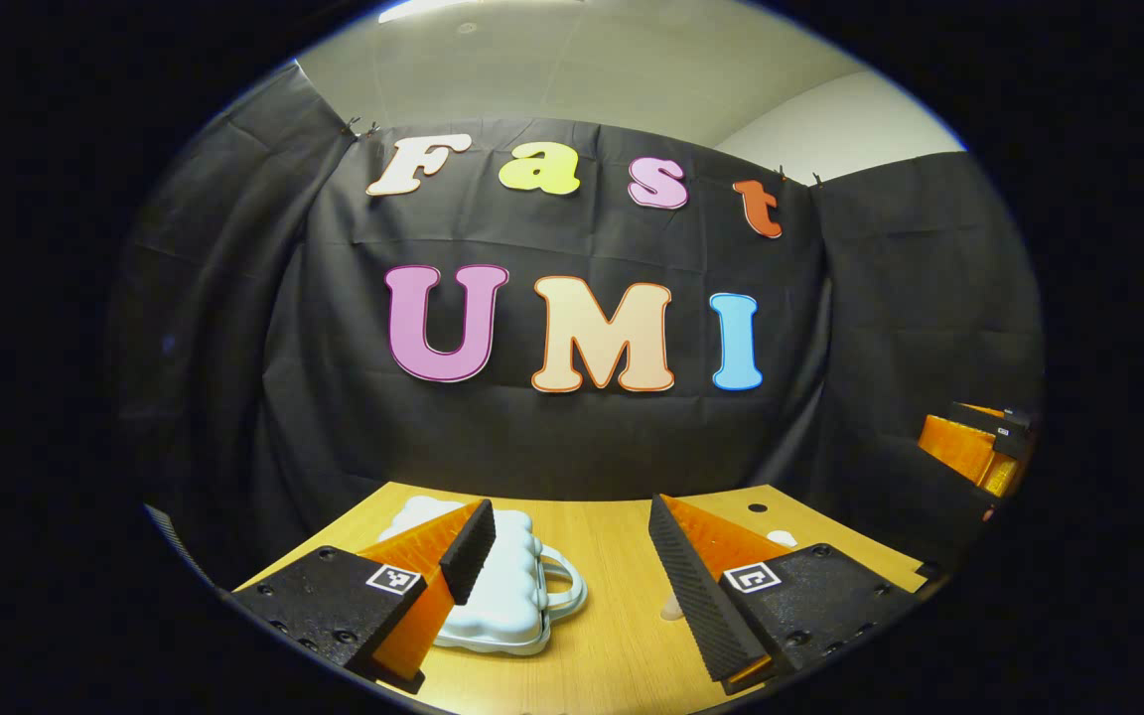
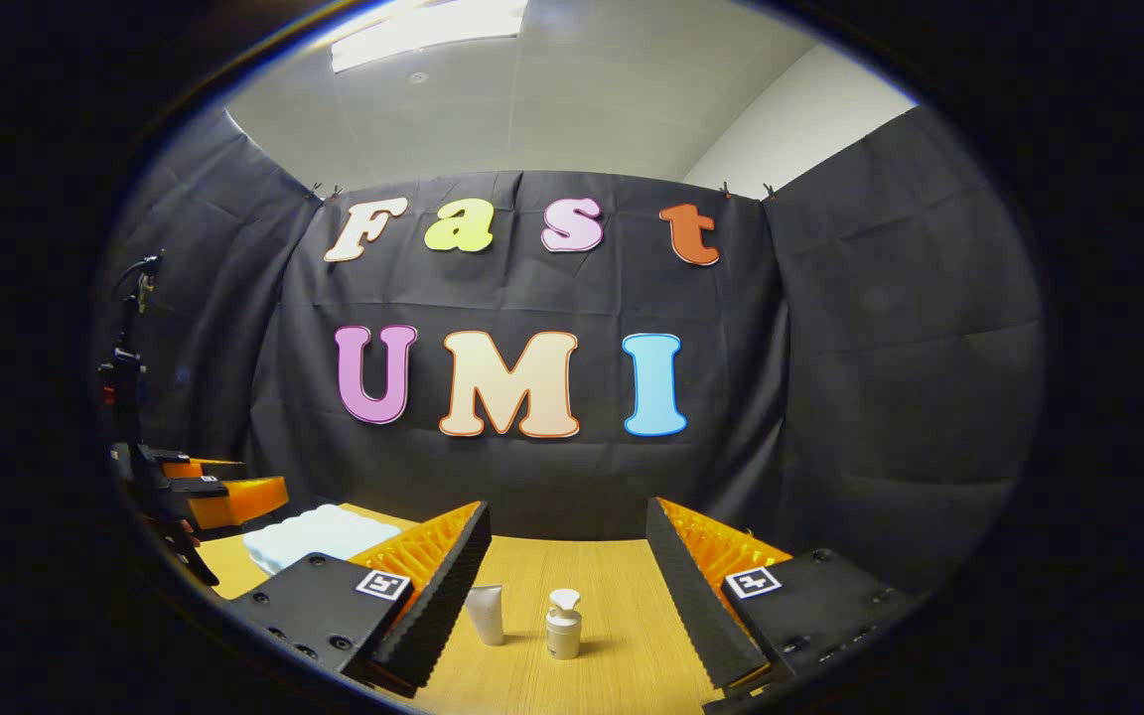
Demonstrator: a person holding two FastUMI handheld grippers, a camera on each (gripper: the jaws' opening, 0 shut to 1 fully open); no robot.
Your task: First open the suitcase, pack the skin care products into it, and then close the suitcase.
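Note:
A small white suitcase [image 1: 507, 596] with a loop handle lies shut and flat on the wooden table [image 1: 612, 645]. My left gripper [image 1: 569, 508] hovers above and just right of it, open and holding nothing; its left finger hides part of the case. In the right gripper view, a white tube [image 2: 488, 614] and a white pump bottle [image 2: 563, 624] stand upright on the table. My right gripper [image 2: 567, 508] is open above them, its fingers to either side and touching neither. The suitcase [image 2: 319, 531] lies at the left there.
The other gripper [image 1: 979, 447] shows at the far right of the left gripper view, and the left one [image 2: 214, 497] at the left edge of the right gripper view, beside a dark stand [image 2: 125, 397]. Black cloth walls close the table's back and sides.

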